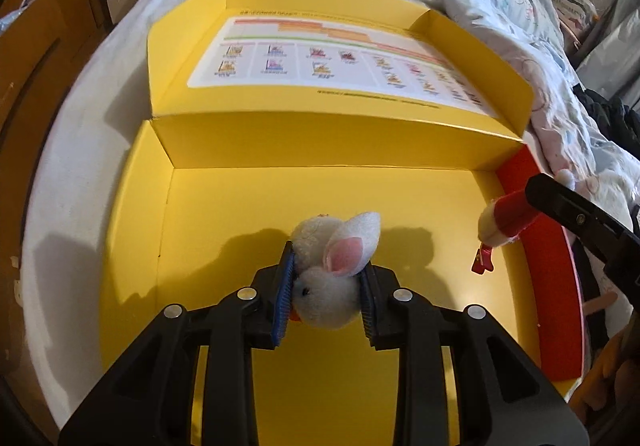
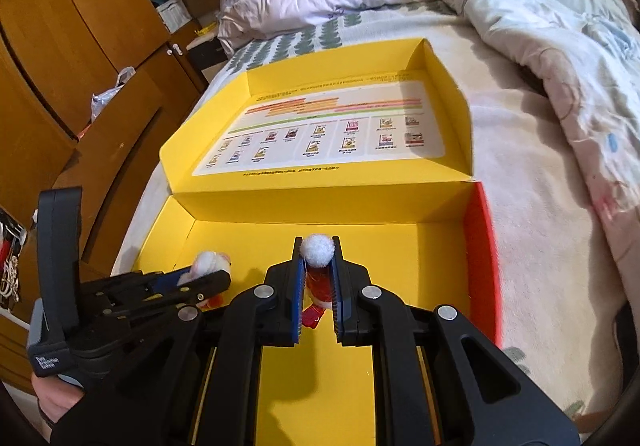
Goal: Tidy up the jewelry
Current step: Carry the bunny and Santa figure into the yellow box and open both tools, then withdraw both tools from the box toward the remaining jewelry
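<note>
A yellow box (image 1: 132,246) lies open on the bed, its lid (image 1: 320,58) flat behind it. My left gripper (image 1: 326,282) is shut on a white plush bunny hair clip (image 1: 332,266) and holds it over the box floor. My right gripper (image 2: 318,274) is shut on a red santa-hat hair clip with a white pompom (image 2: 317,251), held over the box floor right of the bunny. In the left wrist view the santa-hat clip (image 1: 508,220) shows at the right in the right gripper. In the right wrist view the bunny clip (image 2: 208,262) shows at the left in the left gripper (image 2: 200,278).
The box (image 2: 480,246) has a red right wall. Its lid (image 2: 328,126) carries a printed sheet. A crumpled quilt (image 2: 540,6) lies on the bed to the right and behind. Wooden cabinets (image 2: 80,66) stand to the left.
</note>
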The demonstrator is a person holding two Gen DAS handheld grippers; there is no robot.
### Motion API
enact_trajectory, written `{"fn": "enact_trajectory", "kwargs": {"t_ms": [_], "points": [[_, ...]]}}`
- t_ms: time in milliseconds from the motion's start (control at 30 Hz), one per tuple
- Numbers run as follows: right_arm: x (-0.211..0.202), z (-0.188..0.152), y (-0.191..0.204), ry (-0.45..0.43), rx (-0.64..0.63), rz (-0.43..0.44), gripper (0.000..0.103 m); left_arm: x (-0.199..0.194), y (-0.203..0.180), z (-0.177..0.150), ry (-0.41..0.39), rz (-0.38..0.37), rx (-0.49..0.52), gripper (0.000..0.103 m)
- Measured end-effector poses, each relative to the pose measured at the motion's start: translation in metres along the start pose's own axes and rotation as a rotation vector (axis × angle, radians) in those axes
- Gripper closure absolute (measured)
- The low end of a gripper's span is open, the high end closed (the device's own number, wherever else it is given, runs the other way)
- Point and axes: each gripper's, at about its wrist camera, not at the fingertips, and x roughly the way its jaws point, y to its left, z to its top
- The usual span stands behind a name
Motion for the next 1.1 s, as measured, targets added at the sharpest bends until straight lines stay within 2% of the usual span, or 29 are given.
{"fn": "enact_trajectory", "kwargs": {"t_ms": [133, 167, 233, 367, 433, 500, 567, 667, 833, 933, 1033, 1100], "points": [[0.015, 0.001, -0.003, 0.018, -0.005, -0.023, 0.09, 0.006, 0.005, -0.001, 0.002, 0.012, -0.007, 0.069], [0.016, 0.001, -0.002, 0.02, -0.008, -0.026, 0.089, 0.005, 0.005, -0.002, -0.002, 0.01, -0.009, 0.066], [0.016, 0.0, -0.001, 0.02, -0.019, -0.043, 0.086, 0.001, 0.004, -0.002, -0.021, 0.011, -0.008, 0.051], [0.009, 0.002, 0.002, 0.006, -0.036, -0.046, 0.081, -0.011, -0.002, 0.001, -0.069, 0.02, 0.009, 0.042], [0.0, 0.003, 0.006, -0.021, -0.059, -0.045, 0.074, -0.022, -0.004, 0.002, -0.102, 0.026, 0.01, 0.034], [-0.007, 0.005, 0.008, -0.039, -0.066, -0.043, 0.053, -0.033, -0.006, 0.004, -0.13, 0.03, 0.011, 0.033], [-0.015, 0.007, 0.01, -0.066, -0.074, -0.05, 0.041, -0.042, -0.007, 0.006, -0.146, 0.03, 0.009, 0.033], [-0.033, 0.008, 0.014, -0.104, -0.089, -0.061, 0.039, -0.06, -0.009, 0.007, -0.178, 0.025, 0.013, 0.033], [-0.078, 0.007, 0.016, -0.152, -0.08, -0.054, 0.039, -0.099, -0.012, 0.001, -0.228, 0.043, 0.022, 0.033], [-0.125, -0.004, 0.016, -0.214, -0.105, -0.096, 0.039, -0.12, -0.02, -0.009, -0.253, 0.061, 0.046, 0.025], [-0.172, -0.033, 0.003, -0.293, -0.096, -0.137, 0.027, -0.14, -0.029, -0.026, -0.281, 0.075, 0.071, 0.021], [-0.201, -0.06, -0.02, -0.324, -0.048, -0.177, 0.022, -0.147, -0.035, -0.035, -0.29, 0.072, 0.082, 0.021]]}}
